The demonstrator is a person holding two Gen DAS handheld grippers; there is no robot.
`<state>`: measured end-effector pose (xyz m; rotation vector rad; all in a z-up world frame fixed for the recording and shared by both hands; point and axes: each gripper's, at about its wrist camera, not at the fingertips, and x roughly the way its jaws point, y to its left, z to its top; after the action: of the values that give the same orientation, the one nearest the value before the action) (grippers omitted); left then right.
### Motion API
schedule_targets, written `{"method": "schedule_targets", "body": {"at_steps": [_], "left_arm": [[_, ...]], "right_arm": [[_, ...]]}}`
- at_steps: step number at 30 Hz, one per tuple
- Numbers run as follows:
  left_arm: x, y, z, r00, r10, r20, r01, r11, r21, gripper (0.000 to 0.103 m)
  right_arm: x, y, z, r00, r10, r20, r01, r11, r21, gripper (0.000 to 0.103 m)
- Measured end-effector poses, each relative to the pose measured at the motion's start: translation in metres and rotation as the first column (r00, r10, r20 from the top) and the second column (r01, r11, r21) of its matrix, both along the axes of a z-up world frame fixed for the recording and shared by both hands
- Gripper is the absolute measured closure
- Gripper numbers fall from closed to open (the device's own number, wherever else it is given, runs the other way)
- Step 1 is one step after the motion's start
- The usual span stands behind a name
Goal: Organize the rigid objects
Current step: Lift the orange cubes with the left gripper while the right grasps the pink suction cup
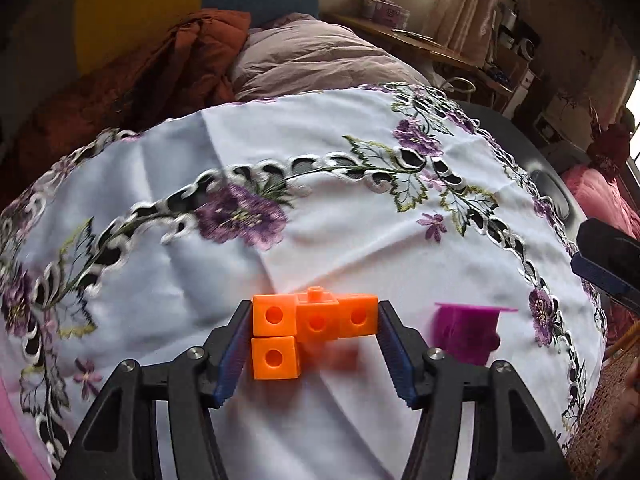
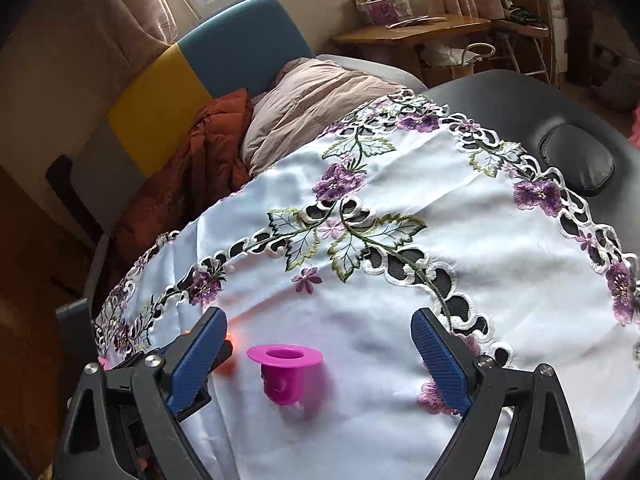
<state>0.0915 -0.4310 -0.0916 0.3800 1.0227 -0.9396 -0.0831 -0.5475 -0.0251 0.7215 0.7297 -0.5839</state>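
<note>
A cluster of orange snap cubes (image 1: 316,320) sits between the blue pads of my left gripper (image 1: 315,307), which is shut on its top row; one cube hangs lower at the left. To its right a magenta flanged cup-shaped piece (image 1: 466,332) stands on the cloth. In the right wrist view the same magenta piece (image 2: 286,372) stands rim up between the wide-apart fingers of my right gripper (image 2: 319,314), nearer the left finger and untouched. A sliver of orange (image 2: 228,364) shows behind that left finger. Part of the right gripper (image 1: 608,264) shows at the left wrist view's right edge.
A white tablecloth (image 2: 400,320) with purple embroidered flowers covers a black padded table (image 2: 520,100). Beyond its far edge lie a rust blanket (image 2: 212,152) and a pale pillow (image 2: 320,92). A wooden desk (image 2: 412,32) stands at the back right.
</note>
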Motion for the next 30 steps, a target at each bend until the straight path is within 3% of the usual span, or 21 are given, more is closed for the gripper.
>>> {"method": "schedule_targets", "body": {"at_steps": [7, 15, 24, 27, 28, 29, 30], "left_arm": [[-0.014, 0.062, 0.012, 0.993, 0.115, 0.039, -0.115, 0.993, -0.007, 0.042], [-0.043, 0.111, 0.036, 0.974, 0.196, 0.114, -0.192, 0.980, -0.043, 0.042], [-0.077, 0.158, 0.061, 0.952, 0.261, 0.160, -0.248, 0.964, -0.096, 0.042], [-0.086, 0.175, 0.069, 0.943, 0.283, 0.176, -0.266, 0.957, -0.114, 0.042], [-0.088, 0.180, 0.071, 0.940, 0.290, 0.181, -0.272, 0.955, -0.119, 0.042], [-0.091, 0.186, 0.073, 0.937, 0.299, 0.182, -0.280, 0.952, -0.124, 0.042], [-0.093, 0.191, 0.074, 0.935, 0.305, 0.182, -0.286, 0.950, -0.128, 0.042]], "right_arm": [[0.021, 0.015, -0.018, 0.988, 0.132, -0.077, -0.129, 0.990, 0.048, 0.009], [0.032, 0.023, -0.036, 0.972, 0.197, -0.125, -0.188, 0.979, 0.085, 0.009], [0.049, 0.034, -0.049, 0.955, 0.255, -0.150, -0.247, 0.967, 0.068, 0.023], [0.057, 0.042, -0.053, 0.941, 0.280, -0.190, -0.283, 0.959, 0.010, 0.043], [0.060, 0.044, -0.055, 0.934, 0.293, -0.203, -0.300, 0.954, -0.001, 0.063], [0.063, 0.047, -0.057, 0.926, 0.307, -0.220, -0.316, 0.949, -0.005, 0.070], [0.064, 0.049, -0.059, 0.921, 0.308, -0.240, -0.322, 0.947, -0.019, 0.070]]}}
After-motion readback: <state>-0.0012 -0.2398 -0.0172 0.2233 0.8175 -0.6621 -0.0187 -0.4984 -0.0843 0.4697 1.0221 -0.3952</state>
